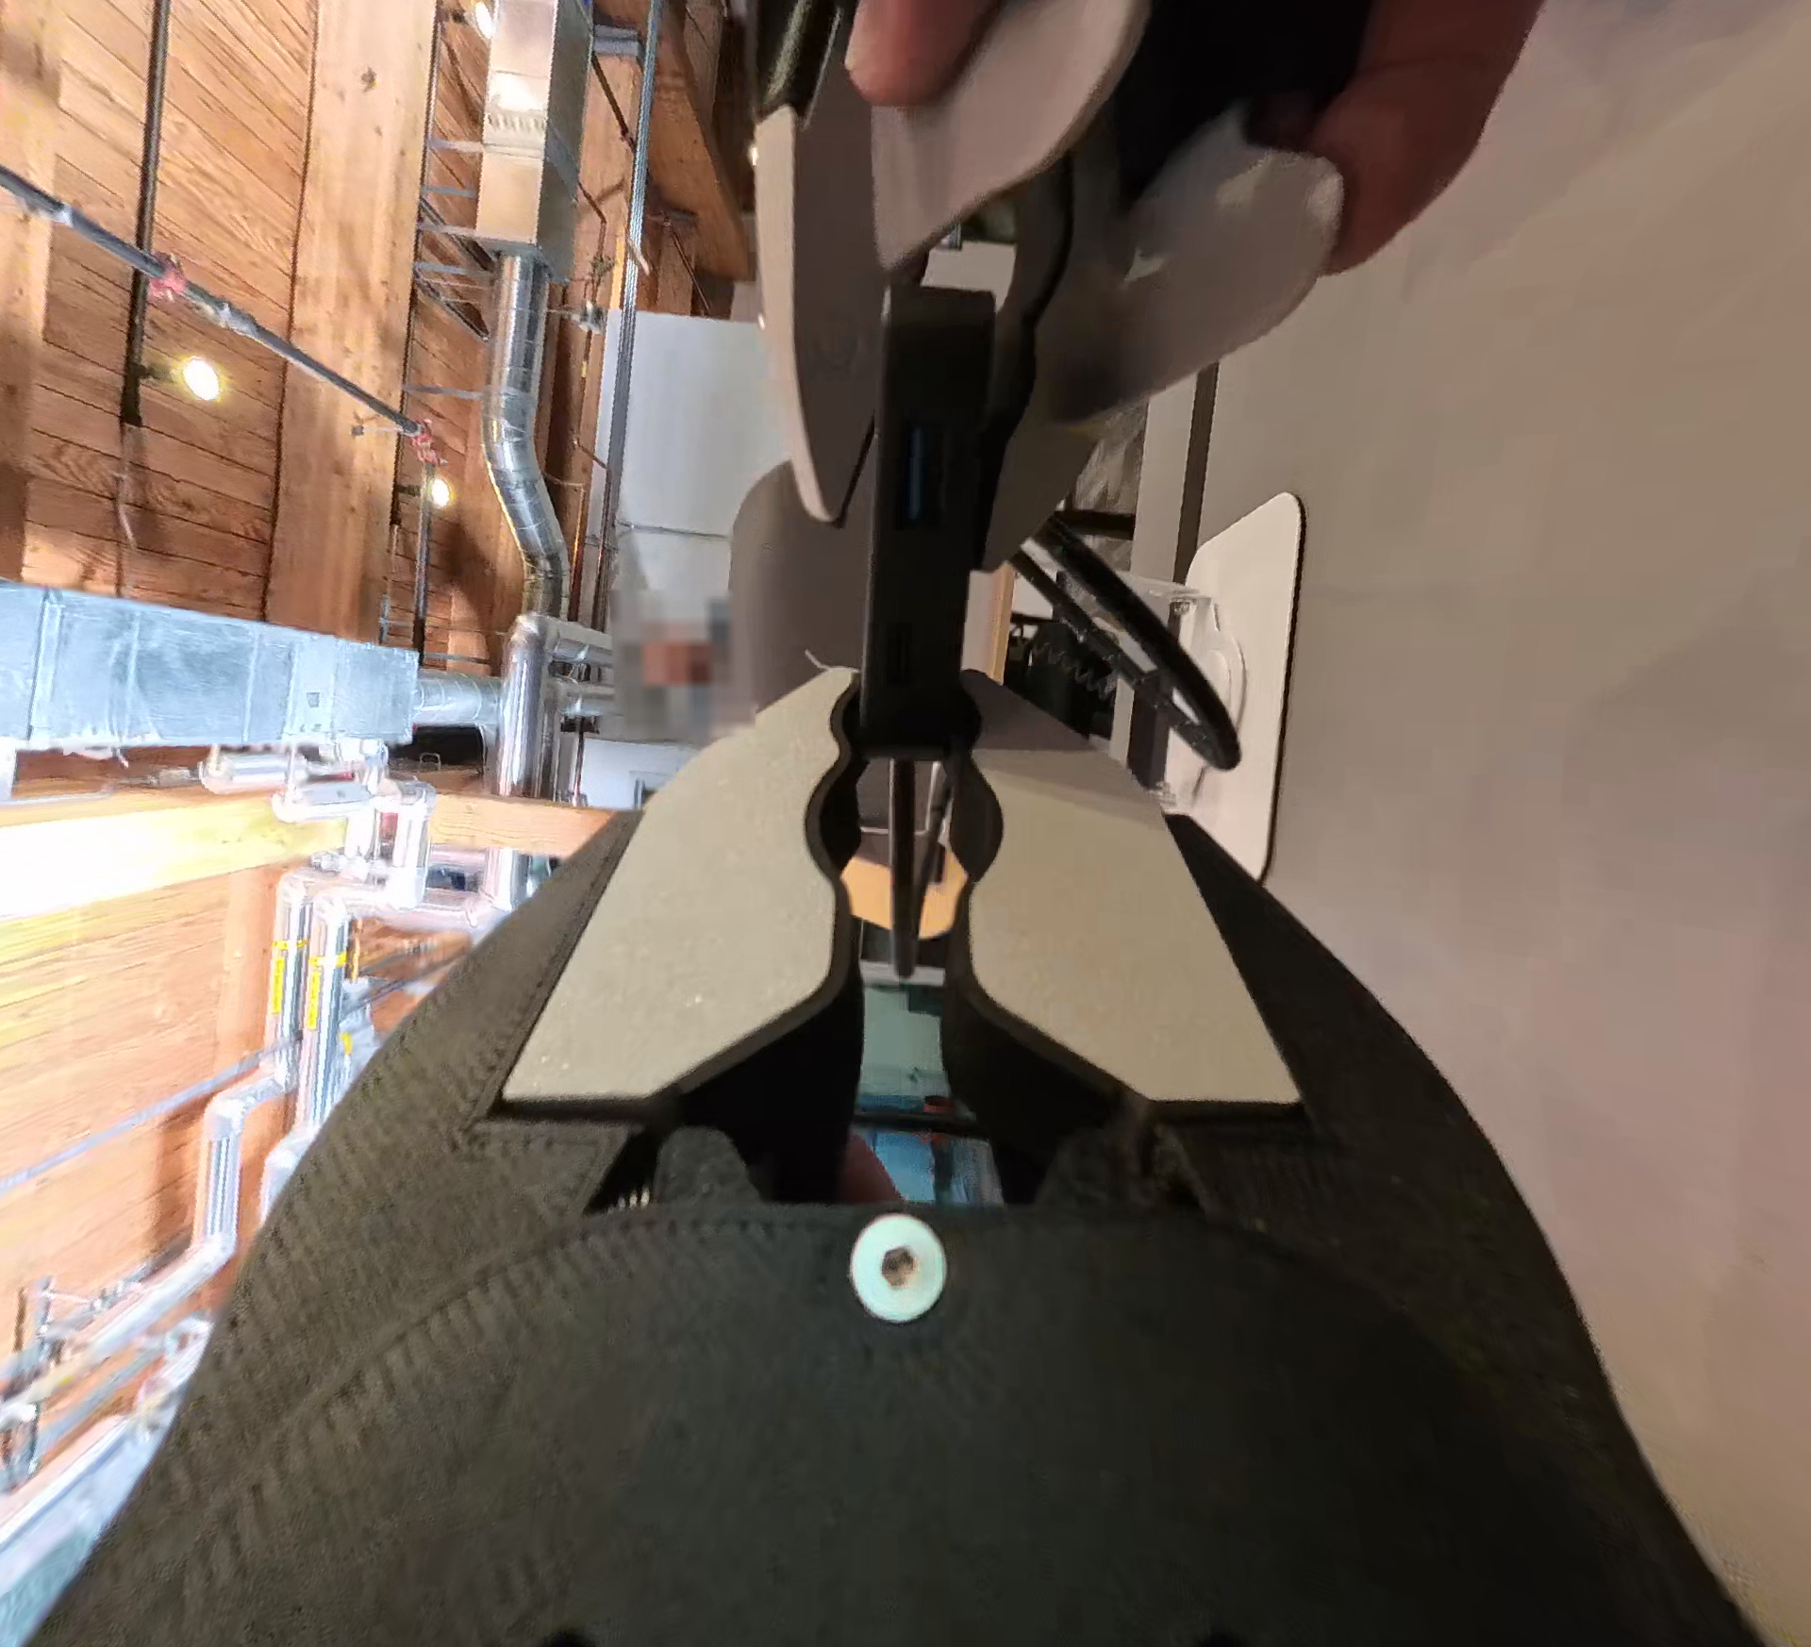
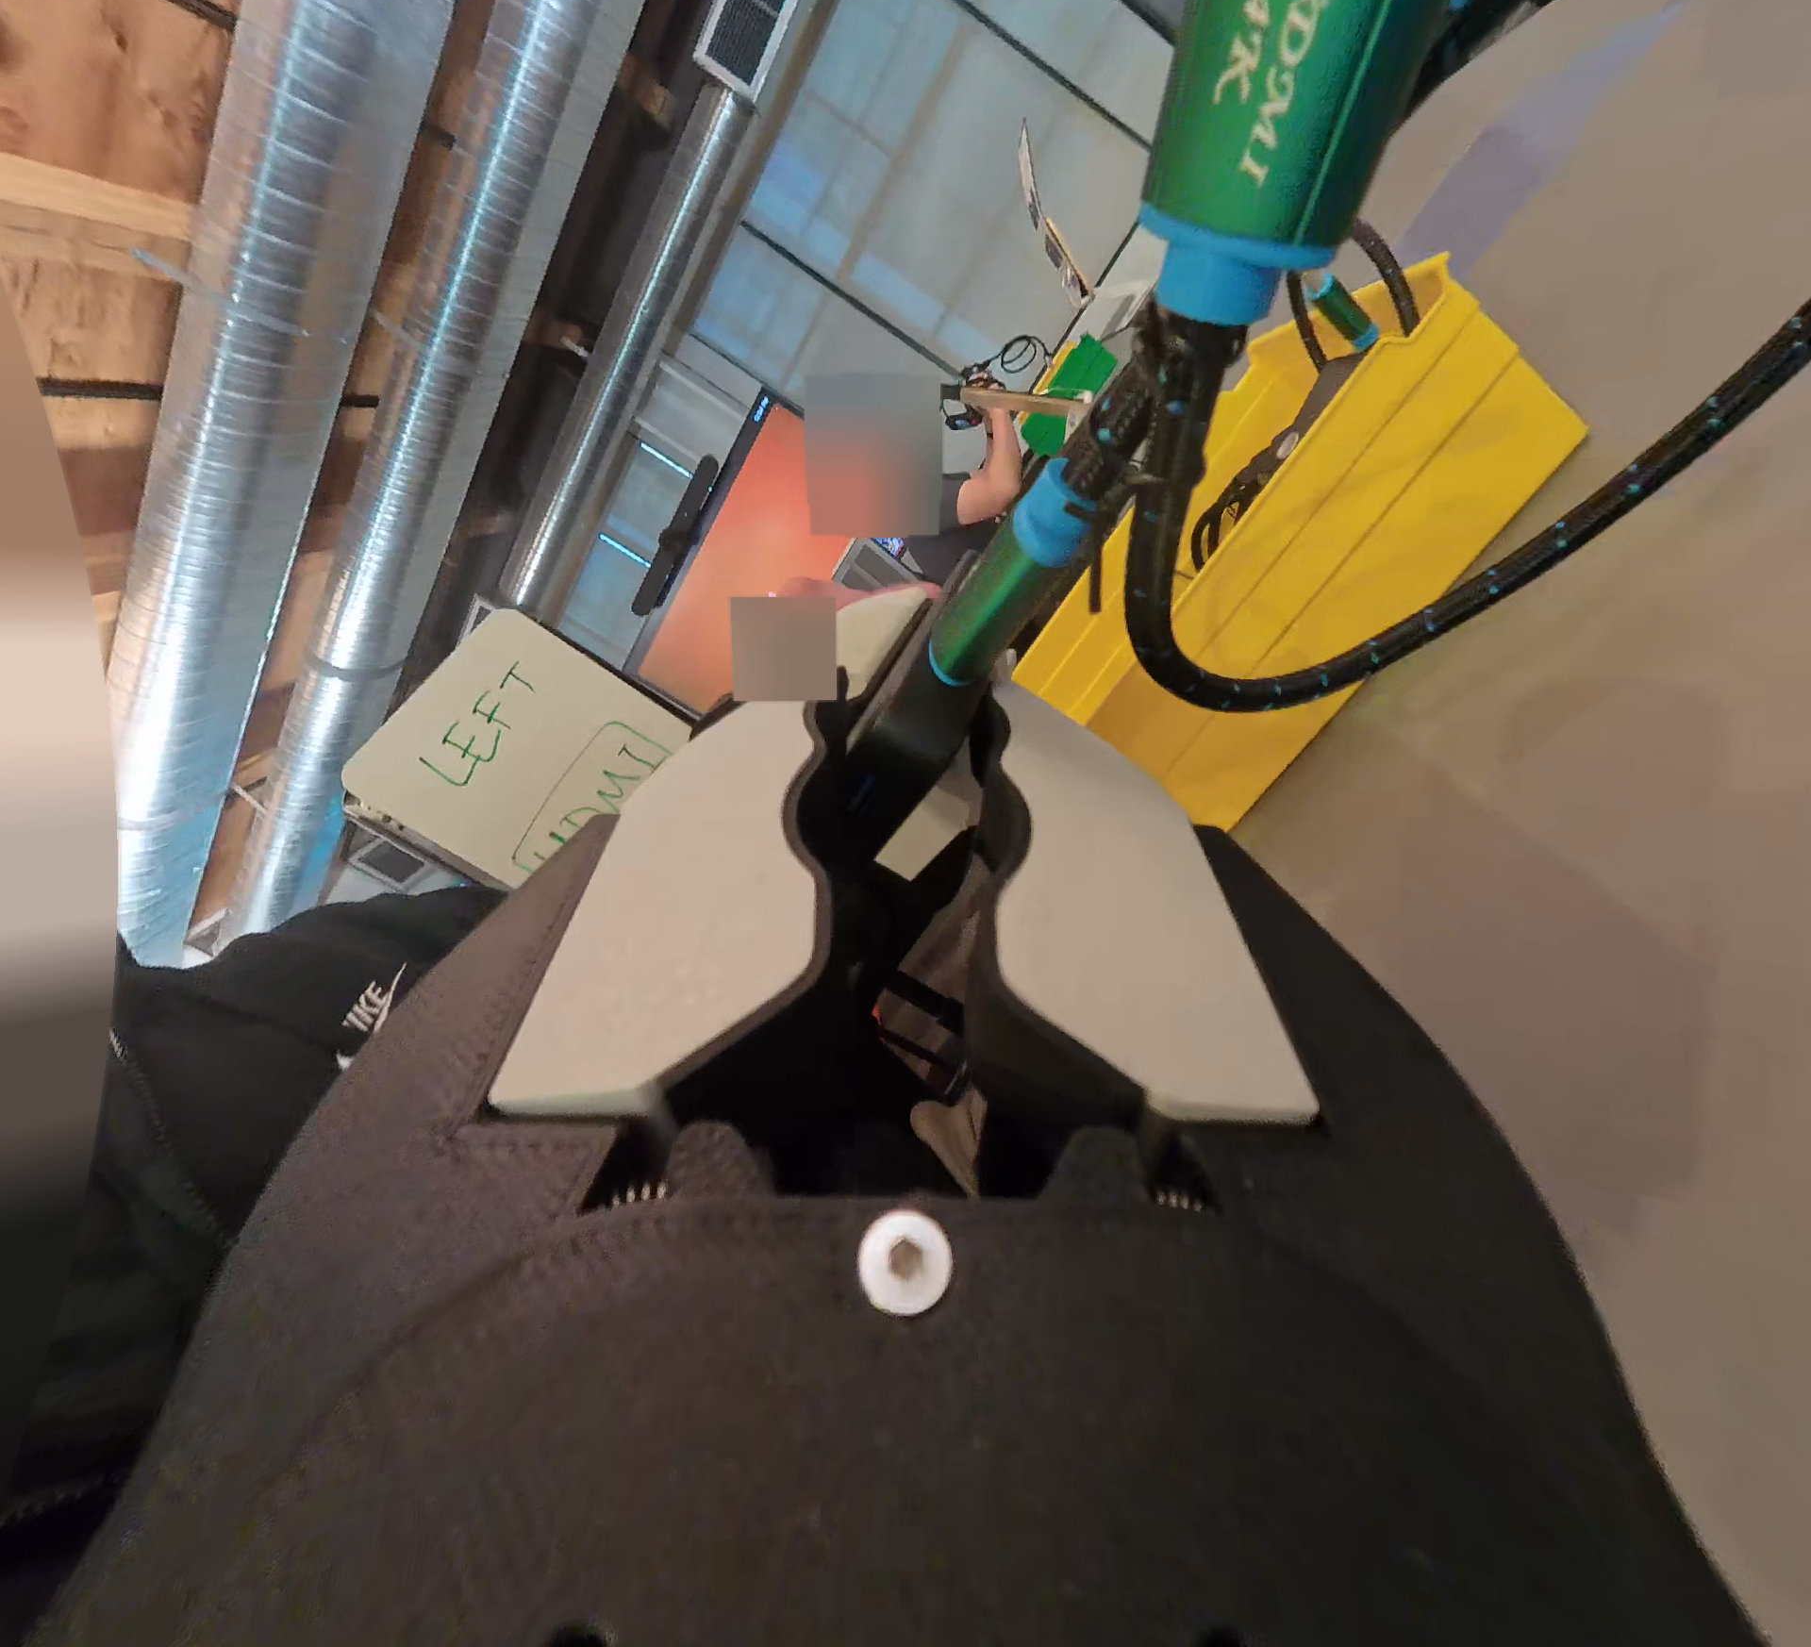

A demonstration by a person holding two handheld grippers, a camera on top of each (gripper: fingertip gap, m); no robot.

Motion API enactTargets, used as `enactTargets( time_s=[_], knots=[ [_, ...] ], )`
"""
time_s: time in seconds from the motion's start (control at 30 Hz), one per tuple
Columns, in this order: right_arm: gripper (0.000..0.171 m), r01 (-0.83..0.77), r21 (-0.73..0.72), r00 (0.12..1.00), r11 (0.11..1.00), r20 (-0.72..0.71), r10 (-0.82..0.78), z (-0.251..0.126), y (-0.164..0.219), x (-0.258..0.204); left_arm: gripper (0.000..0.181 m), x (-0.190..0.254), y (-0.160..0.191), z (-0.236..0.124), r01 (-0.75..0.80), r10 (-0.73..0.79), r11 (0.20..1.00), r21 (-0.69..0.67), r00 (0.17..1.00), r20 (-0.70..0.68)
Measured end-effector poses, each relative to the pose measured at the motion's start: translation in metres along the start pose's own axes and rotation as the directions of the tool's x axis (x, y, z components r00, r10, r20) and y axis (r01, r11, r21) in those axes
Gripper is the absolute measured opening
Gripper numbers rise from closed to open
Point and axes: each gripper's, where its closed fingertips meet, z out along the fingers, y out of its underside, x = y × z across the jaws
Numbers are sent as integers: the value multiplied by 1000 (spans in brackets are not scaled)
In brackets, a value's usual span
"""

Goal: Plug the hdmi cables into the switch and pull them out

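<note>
In the left wrist view my left gripper (image 1: pixel 906 718) is shut on the near end of a thin black switch (image 1: pixel 921 522) with a blue port on its edge. The right gripper (image 1: pixel 936 336), held by a hand, clamps the switch's far end. In the right wrist view my right gripper (image 2: pixel 902 752) is shut on the switch (image 2: pixel 897 767). A green HDMI plug (image 2: pixel 985 610) with blue collars sits in the switch. A second green HDMI plug (image 2: pixel 1264 51) hangs close to the camera, its tip out of frame. Their black braided cable (image 2: pixel 1274 689) loops over the table.
A yellow bin (image 2: pixel 1372 541) on the grey table (image 2: pixel 1568 914) holds another device and green plug. A white mat (image 1: pixel 1249 669) with a clear holder and black cables lies on the table. A whiteboard (image 2: pixel 470 747), a black jacket (image 2: pixel 245 1012) and a person stand behind.
</note>
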Motion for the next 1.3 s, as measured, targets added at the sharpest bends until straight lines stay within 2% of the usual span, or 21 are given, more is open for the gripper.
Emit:
enactTargets(
  time_s=[0.07,0.13,0.2,0.23,0.3,0.4,0.57,0.67,0.73,0.8,0.87,0.97,1.03,1.17,1.3],
  knots=[
    [21,11,-14,1000,1000,-7,-11,1,3,-1,13,-2,-1,-3,-36,36,998,43,999,5],
    [20,33,-11,998,999,-48,-33,3,3,2,16,2,3,-2,-21,22,999,28,1000,-22],
    [15,38,16,996,999,-81,-36,2,0,6,51,-1,0,-3,-14,14,1000,18,1000,-2],
    [14,37,25,995,999,-91,-34,1,-1,7,62,-2,-3,-4,-22,22,1000,16,1000,8],
    [15,26,23,996,999,-88,-24,4,1,4,55,5,-4,-1,-56,56,998,-23,998,-17],
    [17,32,19,994,999,-106,-30,13,11,2,21,6,-7,0,-63,63,998,-22,998,30],
    [31,82,38,991,996,-114,-77,4,4,2,14,6,1,-1,7,-7,999,-41,1000,1],
    [26,286,-49,936,957,-197,-290,-10,-1,2,14,3,8,-4,91,-92,996,-26,995,-37],
    [14,486,-154,828,860,-233,-510,-19,0,-3,14,5,11,-6,128,-127,992,5,987,-101],
    [9,664,-344,597,664,-290,-748,-27,1,4,14,5,11,-9,170,-163,985,31,975,-148],
    [8,722,-485,416,493,-266,-870,-31,5,5,14,5,5,-15,183,-163,979,86,966,-198],
    [26,756,-544,298,364,-210,-931,-29,6,-4,14,2,-5,-22,236,-196,962,137,947,-253],
    [42,769,-606,134,206,-163,-977,-26,6,-2,14,1,-10,-26,250,-198,955,157,937,-289],
    [35,717,-681,-202,-147,-1,-979,-13,16,-2,14,2,-19,-31,308,-226,934,182,902,-368],
    [13,633,-718,-340,-290,79,-937,-5,22,7,14,6,-28,-36,339,-226,917,209,876,-426]
  ],
)
